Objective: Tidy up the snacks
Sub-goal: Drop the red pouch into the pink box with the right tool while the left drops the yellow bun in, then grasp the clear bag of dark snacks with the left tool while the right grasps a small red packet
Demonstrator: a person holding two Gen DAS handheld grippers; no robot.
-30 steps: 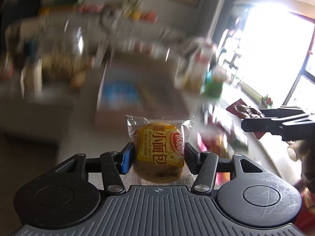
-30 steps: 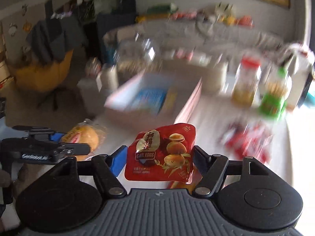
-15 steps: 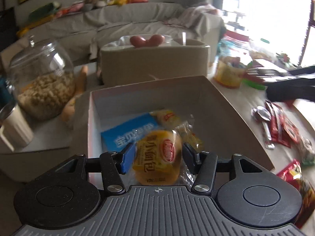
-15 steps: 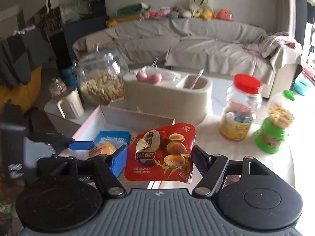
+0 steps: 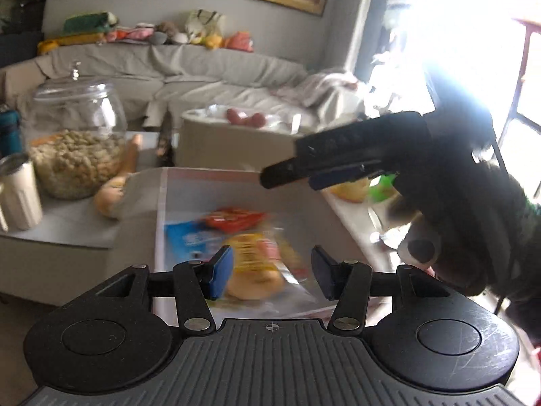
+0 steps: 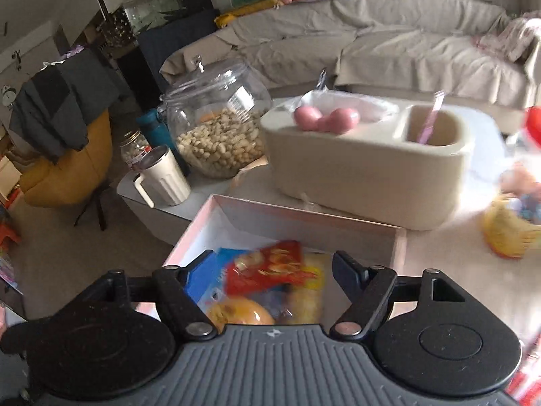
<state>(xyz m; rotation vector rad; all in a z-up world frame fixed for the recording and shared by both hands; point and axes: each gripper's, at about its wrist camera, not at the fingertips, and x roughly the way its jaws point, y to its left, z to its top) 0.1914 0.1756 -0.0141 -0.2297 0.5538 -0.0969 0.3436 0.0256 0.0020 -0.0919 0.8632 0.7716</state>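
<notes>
We see the grey sofa (image 6: 389, 30) behind the table, then the cream two-part container (image 6: 365, 165) and glass jar of nuts (image 6: 216, 125). Nearer lies the open cardboard box (image 6: 304, 218), with the red quail-egg packet (image 6: 270, 267), yellow bread packet (image 5: 257, 264) and blue packet (image 5: 186, 237) inside. Our left gripper (image 5: 272, 272) and right gripper (image 6: 270, 270) hover above, fingers spread, gripping nothing.

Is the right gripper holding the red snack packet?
No, the right gripper is open, and the red snack packet lies loose in the box.
</notes>
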